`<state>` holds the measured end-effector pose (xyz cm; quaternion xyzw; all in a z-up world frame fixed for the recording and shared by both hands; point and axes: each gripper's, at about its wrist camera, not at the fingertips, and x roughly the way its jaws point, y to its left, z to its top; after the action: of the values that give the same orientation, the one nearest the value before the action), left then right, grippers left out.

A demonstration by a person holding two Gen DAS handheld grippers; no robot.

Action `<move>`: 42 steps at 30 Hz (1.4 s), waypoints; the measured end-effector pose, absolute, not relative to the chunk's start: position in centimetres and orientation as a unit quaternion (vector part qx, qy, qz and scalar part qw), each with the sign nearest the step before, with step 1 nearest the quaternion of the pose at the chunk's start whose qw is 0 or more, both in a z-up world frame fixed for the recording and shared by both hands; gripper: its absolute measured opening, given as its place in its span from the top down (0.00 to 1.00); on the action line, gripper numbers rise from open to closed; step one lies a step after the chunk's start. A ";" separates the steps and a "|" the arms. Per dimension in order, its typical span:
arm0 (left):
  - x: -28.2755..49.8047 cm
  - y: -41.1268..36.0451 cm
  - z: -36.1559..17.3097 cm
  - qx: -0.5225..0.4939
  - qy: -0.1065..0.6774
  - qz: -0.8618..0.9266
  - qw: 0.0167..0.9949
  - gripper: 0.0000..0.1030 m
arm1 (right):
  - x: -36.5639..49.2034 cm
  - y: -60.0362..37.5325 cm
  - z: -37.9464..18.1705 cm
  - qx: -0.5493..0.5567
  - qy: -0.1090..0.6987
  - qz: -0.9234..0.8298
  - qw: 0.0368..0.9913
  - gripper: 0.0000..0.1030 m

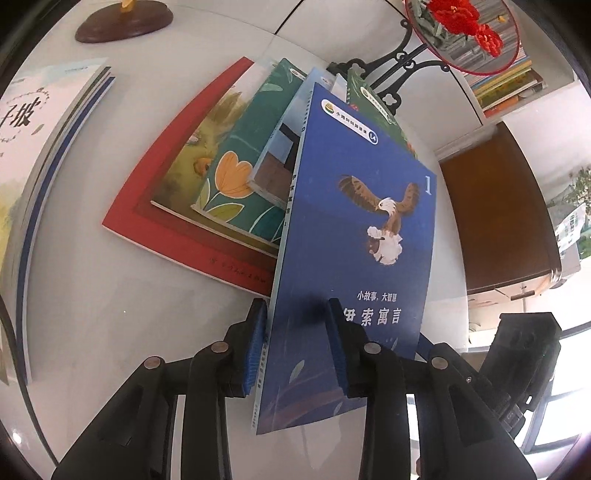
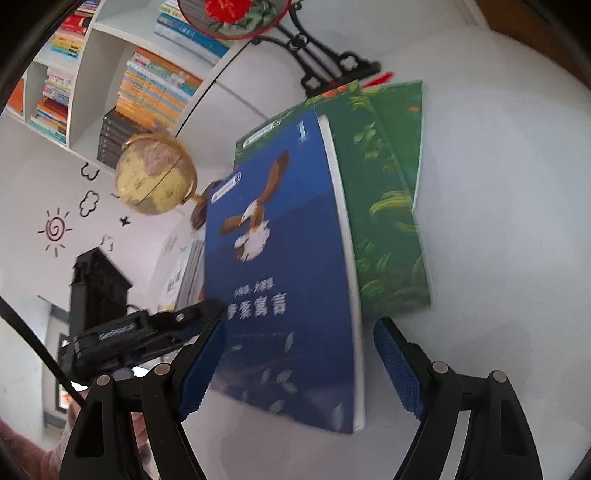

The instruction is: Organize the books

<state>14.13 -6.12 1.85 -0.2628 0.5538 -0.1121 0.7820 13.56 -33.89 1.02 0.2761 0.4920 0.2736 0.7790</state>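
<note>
My left gripper (image 1: 297,347) is shut on the spine edge of a blue book with an eagle on its cover (image 1: 354,258) and holds it tilted above the white table. The same blue book (image 2: 280,280) shows in the right wrist view, between the wide-open fingers of my right gripper (image 2: 301,365), which does not touch it. Under it lies a green leafy book (image 2: 391,229). To its left a red book (image 1: 162,221), a teal tulip book (image 1: 236,181) and a light blue book (image 1: 284,147) lie fanned out.
A stack of white and blue books (image 1: 44,155) lies at the left. A black stand with a round red-flower fan (image 1: 461,33) is behind the books. A globe (image 2: 155,173) and a white bookshelf (image 2: 110,74) stand beyond. A brown cabinet (image 1: 495,214) is at the right.
</note>
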 end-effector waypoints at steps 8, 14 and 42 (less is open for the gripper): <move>14.2 -4.7 2.5 -0.264 0.539 -0.114 0.791 0.71 | 13.8 -32.8 0.8 0.243 0.492 0.258 0.795 0.67; 14.4 -4.1 3.9 -0.225 0.525 -0.113 0.813 0.73 | 12.1 -32.3 2.8 0.240 0.454 0.321 0.796 0.72; 15.3 -3.1 3.0 -0.183 0.562 -0.044 0.805 0.67 | 12.9 -25.8 5.5 0.093 0.443 0.230 0.862 0.82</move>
<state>15.31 -3.14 2.98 -0.1828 0.5621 -0.0436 0.8055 12.93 -25.83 5.46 0.0934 0.4426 0.2299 0.8617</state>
